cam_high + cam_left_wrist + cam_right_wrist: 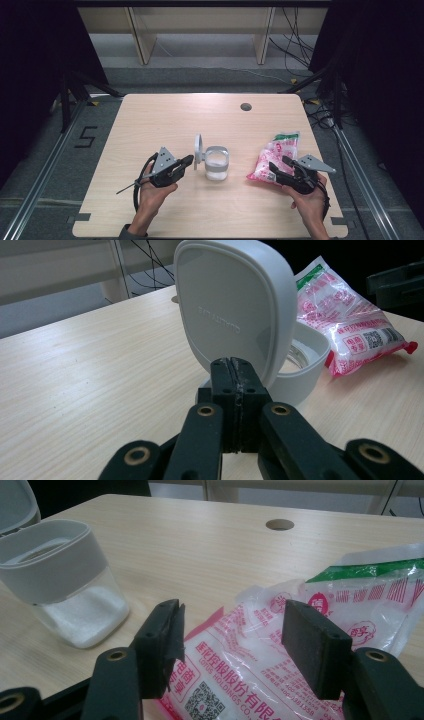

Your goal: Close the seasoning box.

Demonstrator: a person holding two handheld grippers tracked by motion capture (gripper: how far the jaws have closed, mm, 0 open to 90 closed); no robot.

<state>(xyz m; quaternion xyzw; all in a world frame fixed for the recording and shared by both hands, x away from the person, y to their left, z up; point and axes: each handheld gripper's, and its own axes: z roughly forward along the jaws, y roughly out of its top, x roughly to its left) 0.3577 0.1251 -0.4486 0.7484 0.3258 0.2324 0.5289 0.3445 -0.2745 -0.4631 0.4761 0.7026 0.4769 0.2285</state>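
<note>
Two black two-jaw grippers at work on the pale wooden table (150, 115). Left gripper (187, 160): jaws pressed together on nothing, tips just beside the upright white hinged lid (232, 305) of the one clear plastic canister with white collar (217, 163), mid-table, partly filled with white granules. Right gripper (230, 640): jaws apart, straddling the one pink-and-white printed plastic refill bag (275, 156) lying flat to the right, pads not yet pressing. Probably the step of taking up the bag for pouring. Next: close on the bag, lift, tip its mouth over the opening, lid kept back.
</note>
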